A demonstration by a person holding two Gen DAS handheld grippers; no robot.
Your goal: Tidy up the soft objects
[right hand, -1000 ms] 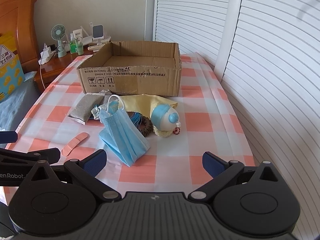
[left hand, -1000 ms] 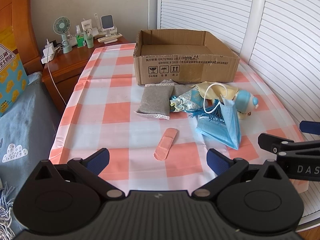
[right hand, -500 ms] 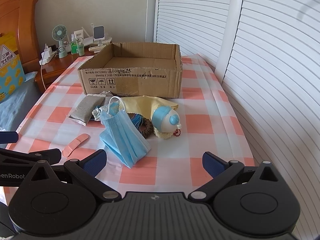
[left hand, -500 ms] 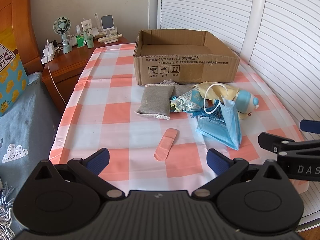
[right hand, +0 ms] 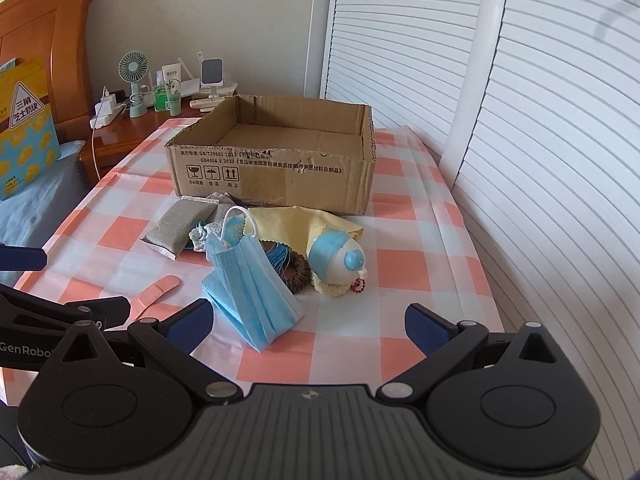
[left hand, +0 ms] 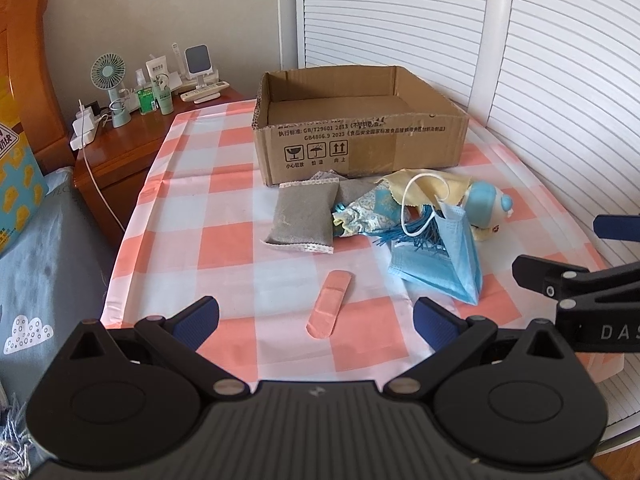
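Observation:
A pile of soft things lies on the checked tablecloth in front of an open, empty cardboard box (left hand: 360,136) (right hand: 272,168). The pile holds a grey pouch (left hand: 304,216) (right hand: 176,226), a blue face mask (left hand: 444,264) (right hand: 252,288), a yellow cloth (right hand: 296,220), a blue-and-white plush toy (left hand: 486,206) (right hand: 340,258) and a brown ring (right hand: 298,276). A pink plaster (left hand: 330,310) (right hand: 156,290) lies apart, nearer me. My left gripper (left hand: 316,320) is open and empty just short of the plaster. My right gripper (right hand: 308,322) is open and empty near the mask.
A wooden nightstand (left hand: 120,152) at the back left carries a small fan (left hand: 108,88), bottles and a cable. A bed with grey bedding (left hand: 44,248) lies on the left. White louvred doors (right hand: 540,140) run along the right side of the table.
Both grippers have edged slightly forward toward the pile. Nothing on the table has moved.

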